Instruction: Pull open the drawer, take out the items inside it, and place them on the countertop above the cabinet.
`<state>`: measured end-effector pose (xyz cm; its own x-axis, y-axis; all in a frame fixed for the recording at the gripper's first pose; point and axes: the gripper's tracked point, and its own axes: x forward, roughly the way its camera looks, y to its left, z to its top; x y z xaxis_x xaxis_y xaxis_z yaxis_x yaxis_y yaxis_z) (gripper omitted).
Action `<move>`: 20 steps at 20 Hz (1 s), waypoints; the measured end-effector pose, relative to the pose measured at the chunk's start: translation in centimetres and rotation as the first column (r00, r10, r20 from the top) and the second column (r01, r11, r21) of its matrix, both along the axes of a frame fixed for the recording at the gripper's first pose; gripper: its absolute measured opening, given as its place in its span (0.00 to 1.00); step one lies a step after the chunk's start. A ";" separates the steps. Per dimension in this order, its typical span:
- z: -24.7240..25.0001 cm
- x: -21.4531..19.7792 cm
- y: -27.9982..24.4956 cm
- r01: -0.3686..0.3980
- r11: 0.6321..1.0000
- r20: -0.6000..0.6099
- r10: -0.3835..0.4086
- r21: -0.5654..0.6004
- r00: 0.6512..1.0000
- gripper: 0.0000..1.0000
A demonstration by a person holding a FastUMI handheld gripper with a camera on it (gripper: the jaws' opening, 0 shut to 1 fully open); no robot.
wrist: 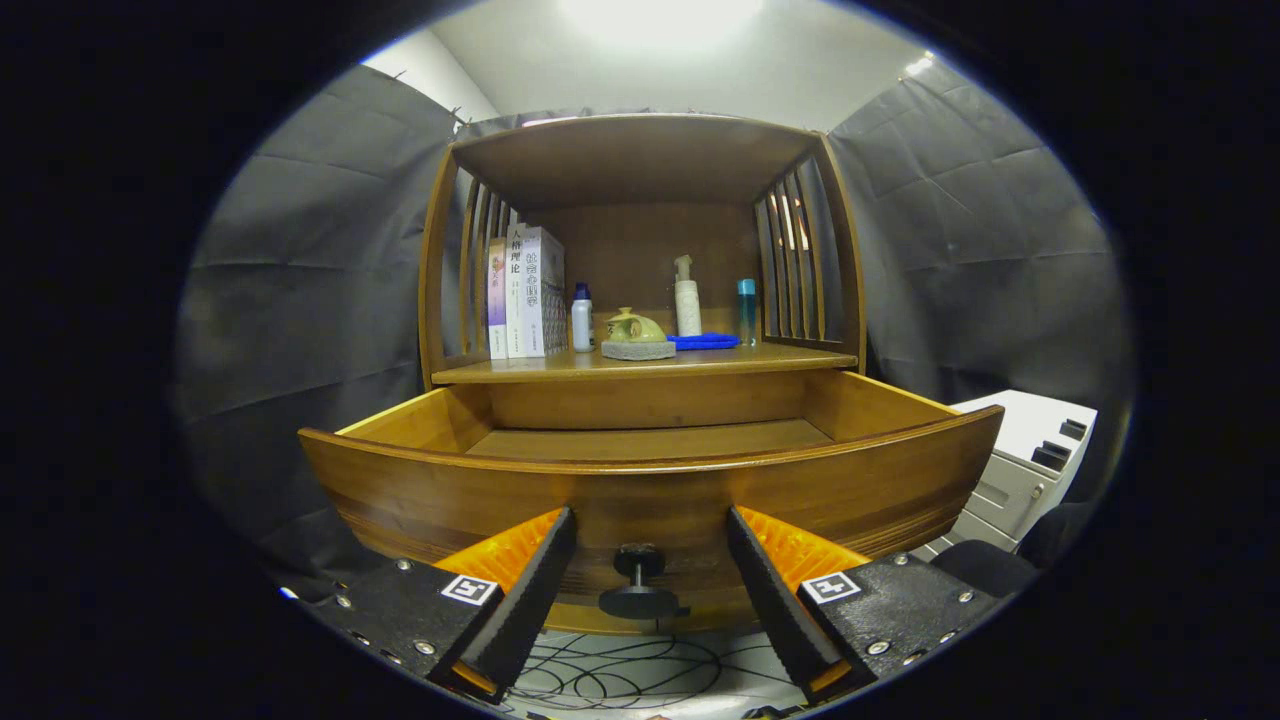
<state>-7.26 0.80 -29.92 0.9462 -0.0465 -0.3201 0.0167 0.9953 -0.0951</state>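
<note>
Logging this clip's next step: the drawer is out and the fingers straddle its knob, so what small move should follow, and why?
Probably lift the hand-held gripper above the drawer front to look inside. The drawer is already pulled out, the fingers are open either side of the knob, and the visible drawer floor looks bare.

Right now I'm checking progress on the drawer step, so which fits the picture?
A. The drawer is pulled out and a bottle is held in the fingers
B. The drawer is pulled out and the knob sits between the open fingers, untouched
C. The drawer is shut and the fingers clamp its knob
B: the drawer stands out from the cabinet, and its knob sits in the gap of the open hand-held gripper, clear of both fingers.
</note>
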 end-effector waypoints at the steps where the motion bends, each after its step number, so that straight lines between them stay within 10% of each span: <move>1: 0.0 0.1 -0.1 -0.004 1.000 0.000 0.004 0.000 1.000 0.95; 20: -0.4 9.4 -0.3 -0.034 0.999 0.030 0.033 0.036 0.999 0.95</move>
<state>2.13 0.53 -30.37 0.9561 -0.0031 -0.2930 -0.0146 0.9982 -0.0582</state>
